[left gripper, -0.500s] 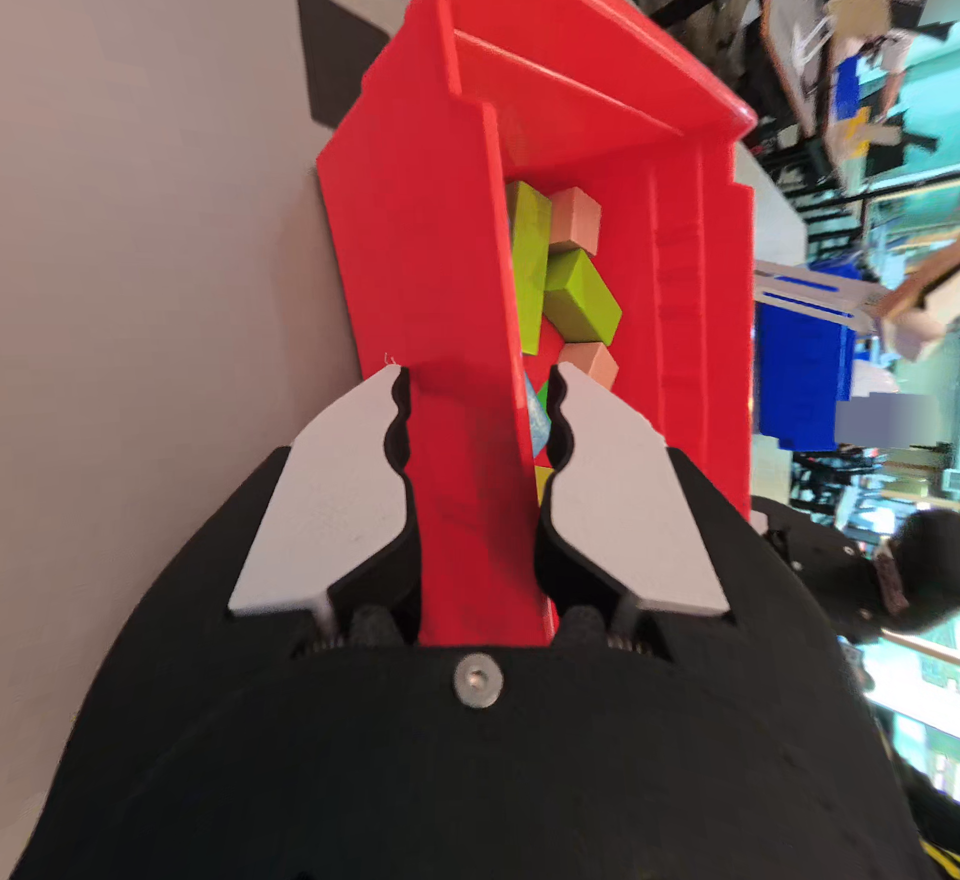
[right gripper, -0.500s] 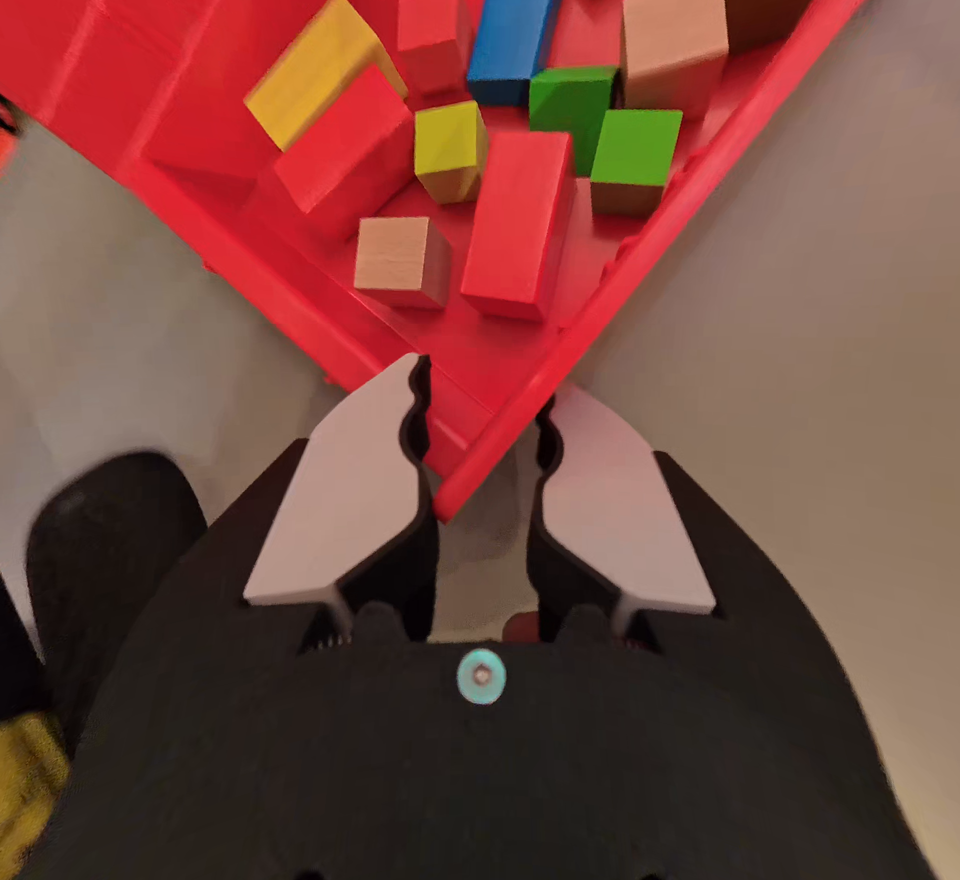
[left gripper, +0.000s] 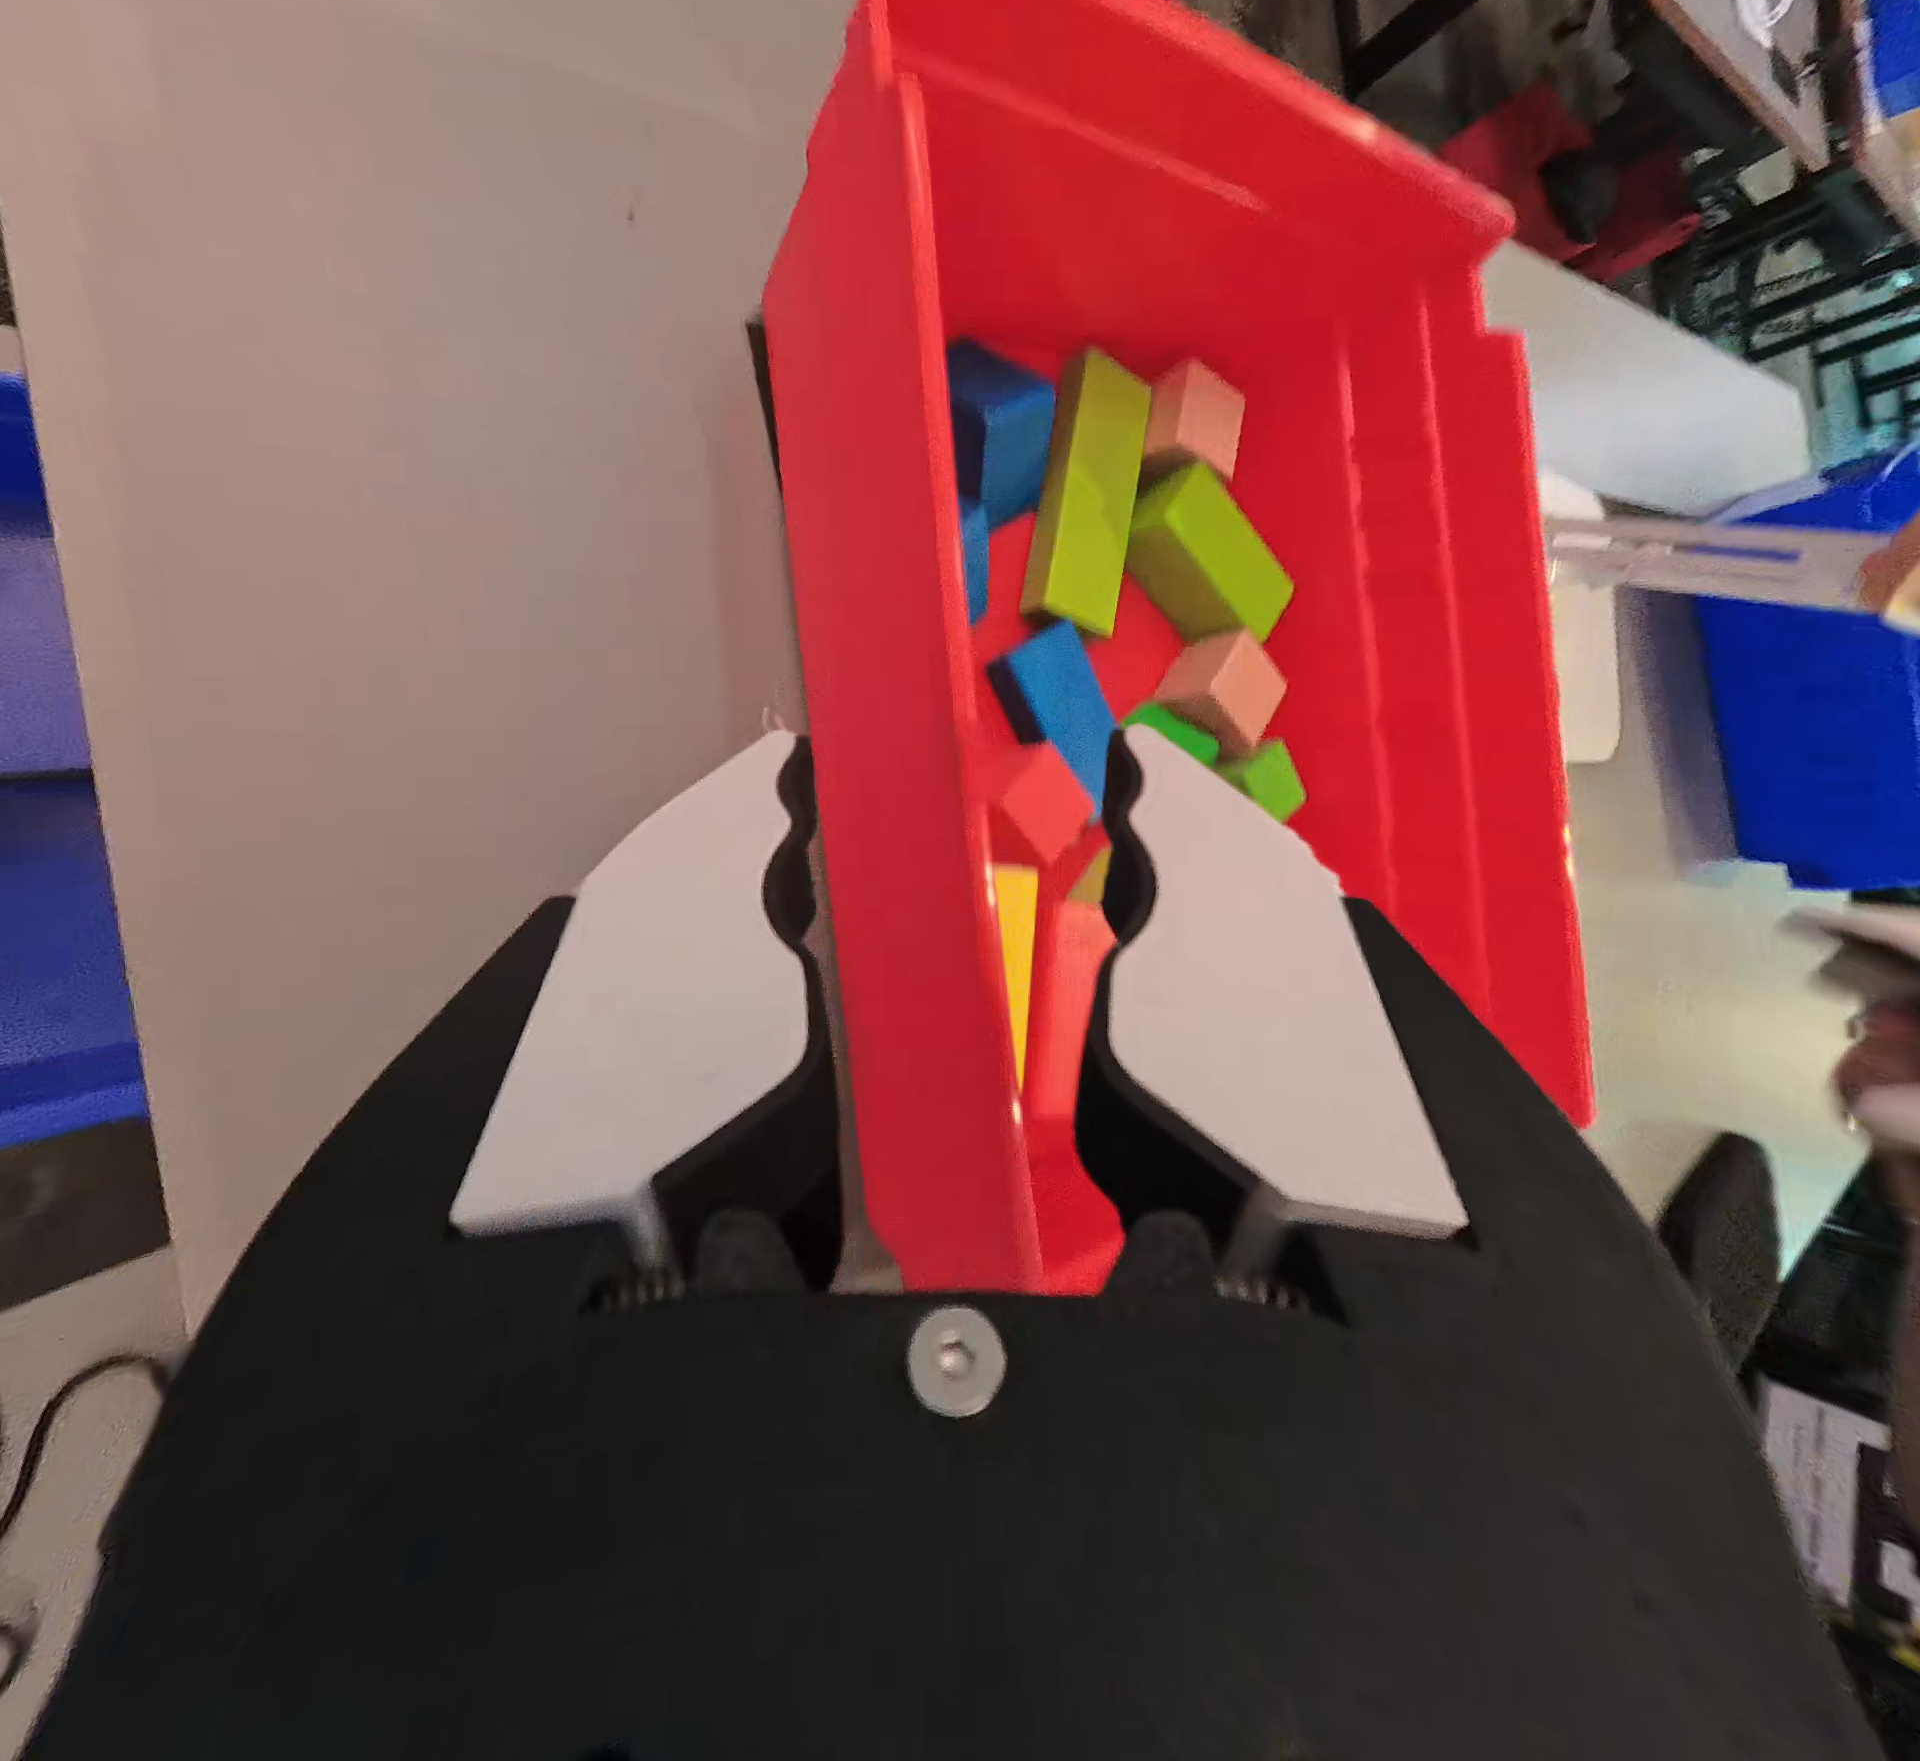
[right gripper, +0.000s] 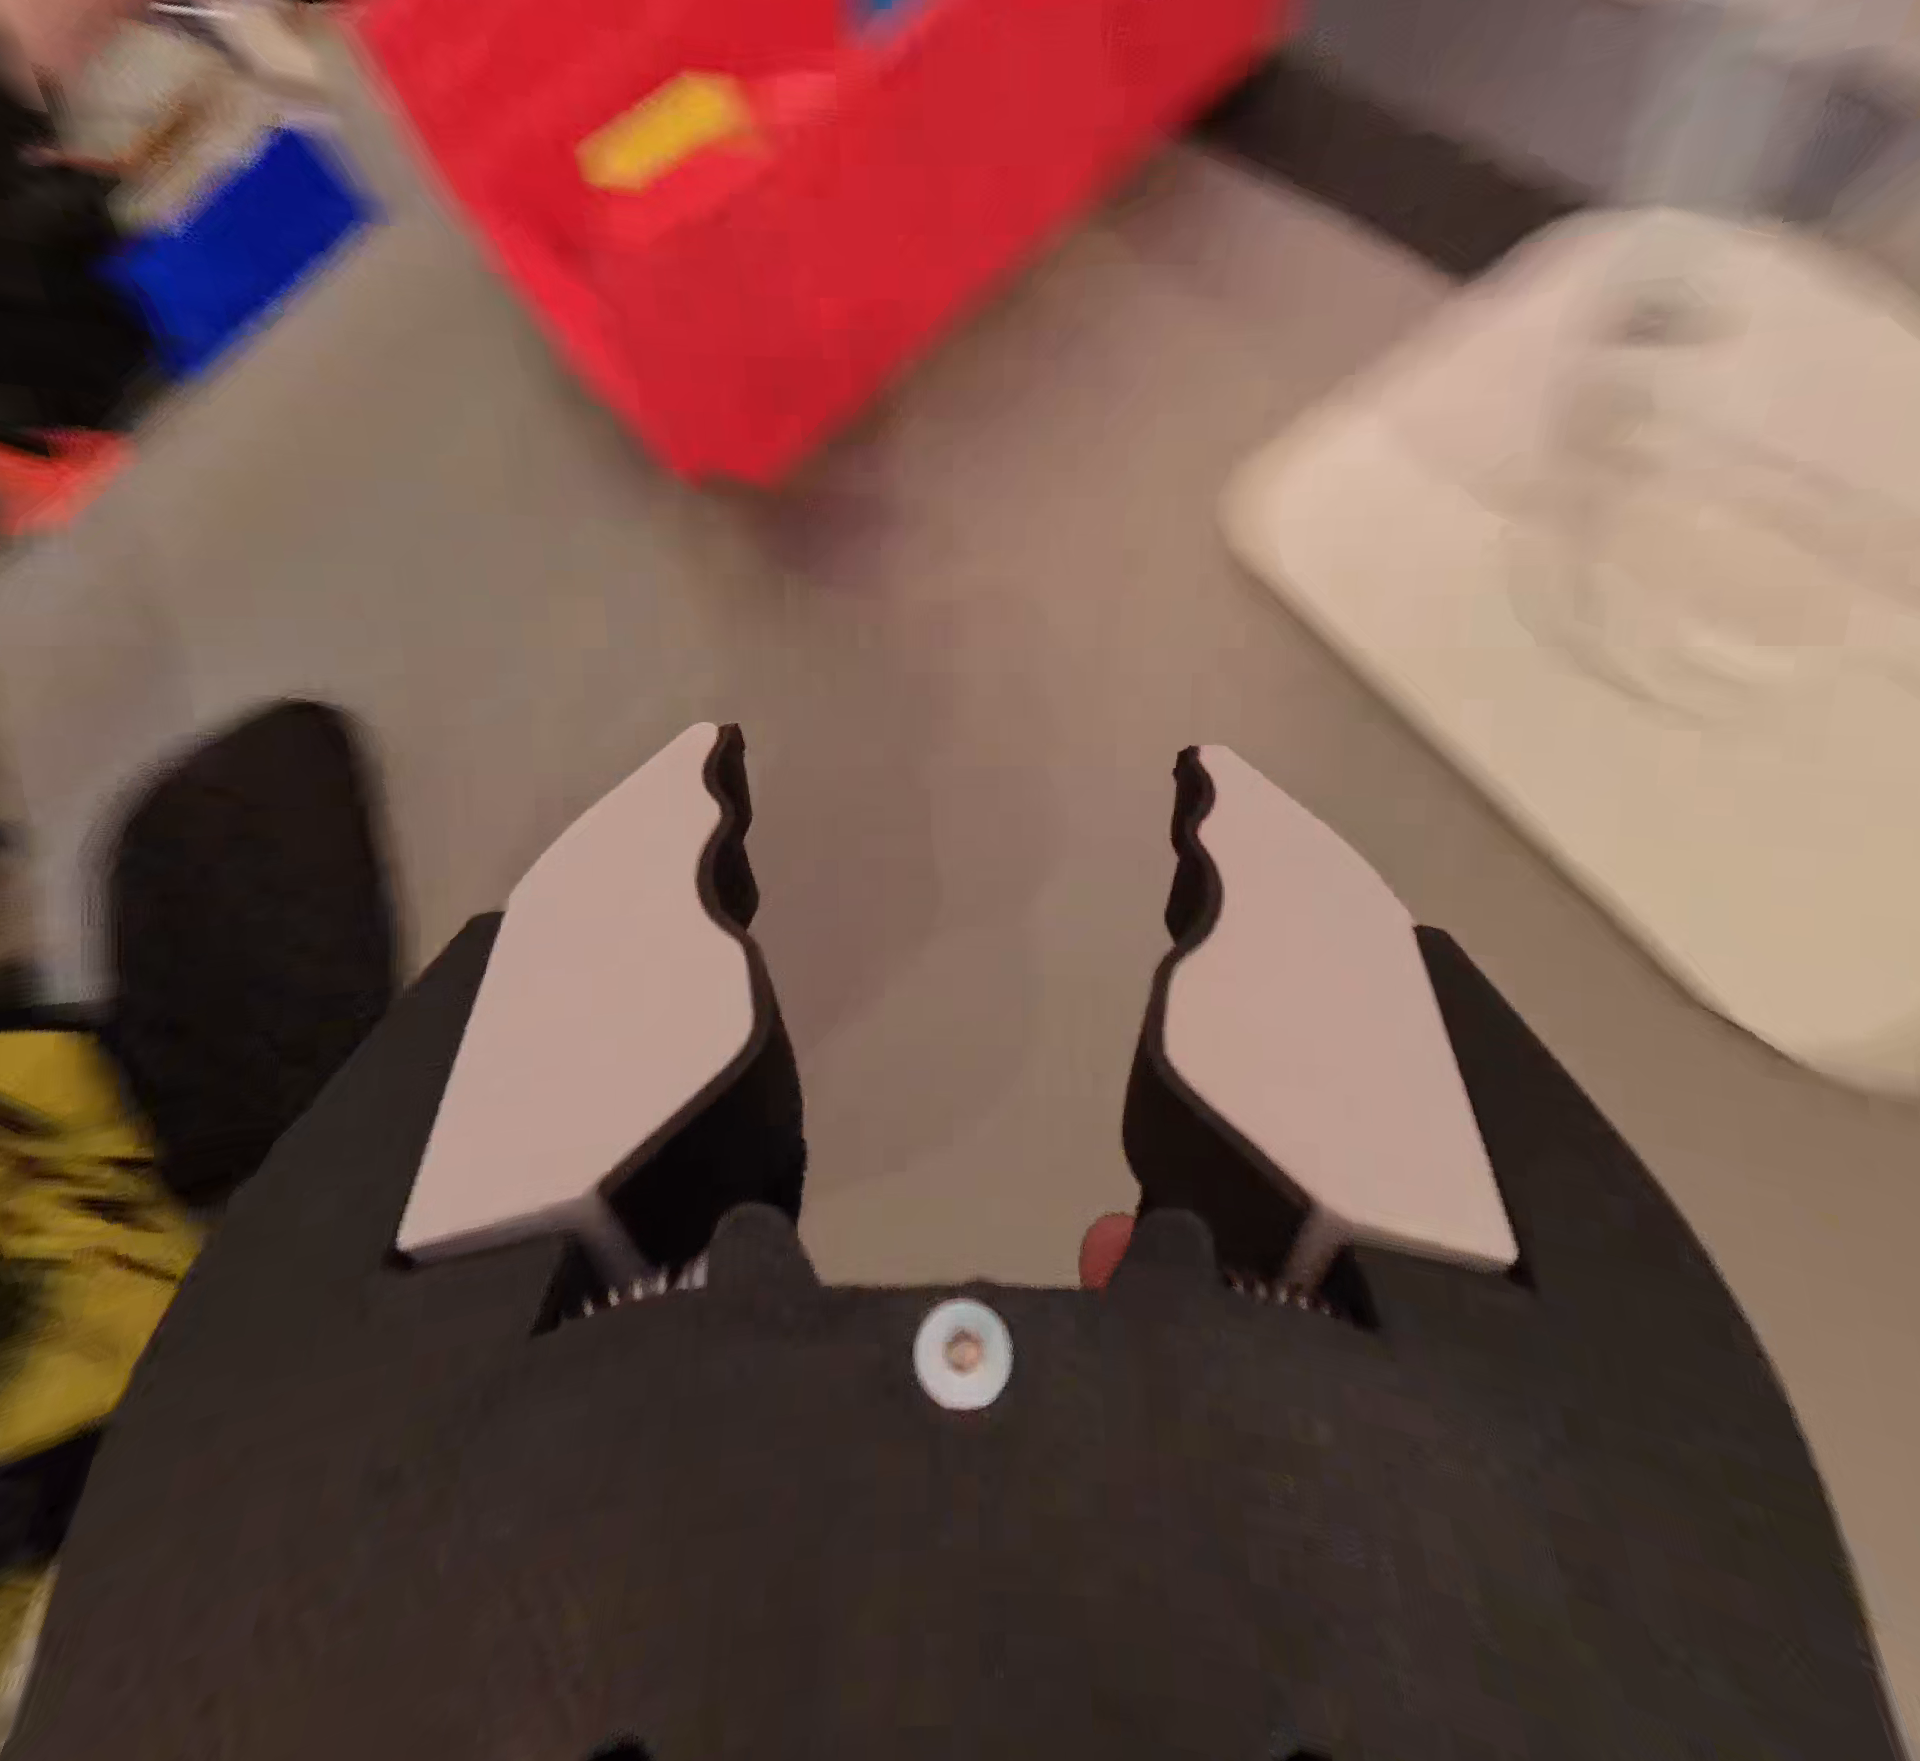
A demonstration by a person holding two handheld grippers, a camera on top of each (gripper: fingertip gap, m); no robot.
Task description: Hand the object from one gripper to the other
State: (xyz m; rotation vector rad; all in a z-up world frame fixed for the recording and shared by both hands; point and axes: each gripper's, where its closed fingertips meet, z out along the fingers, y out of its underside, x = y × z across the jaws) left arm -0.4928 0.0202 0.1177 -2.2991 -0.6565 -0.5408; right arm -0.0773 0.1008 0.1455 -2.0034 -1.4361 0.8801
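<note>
The red bin (left gripper: pixel 1195 205) holds several coloured blocks, among them a green one (left gripper: pixel 1091 485) and a blue one (left gripper: pixel 1060 703). My left gripper (left gripper: pixel 956 755) is shut on the bin's side wall, with one finger outside and the other finger (left gripper: pixel 1247 932) inside among the blocks. The bin's corner sits deep between the fingers. In the right wrist view the bin (right gripper: pixel 831 257) is blurred and lies well ahead. My right gripper (right gripper: pixel 956 745) is wide open and empty above the grey table (right gripper: pixel 935 620), clear of the bin.
A white tray with a pale bag (right gripper: pixel 1610 620) lies on the table at the right. A blue bin (right gripper: pixel 239 236) stands at the far left and also shows in the left wrist view (left gripper: pixel 1818 745). A dark shoe (right gripper: pixel 249 932) is at the lower left. The grippers' ends are close to 40 cm from one another.
My right gripper has let go of the bin's corner, opened wide and pulled back from it. The bin stays in my left gripper and has swung, and the blocks have shifted inside.
</note>
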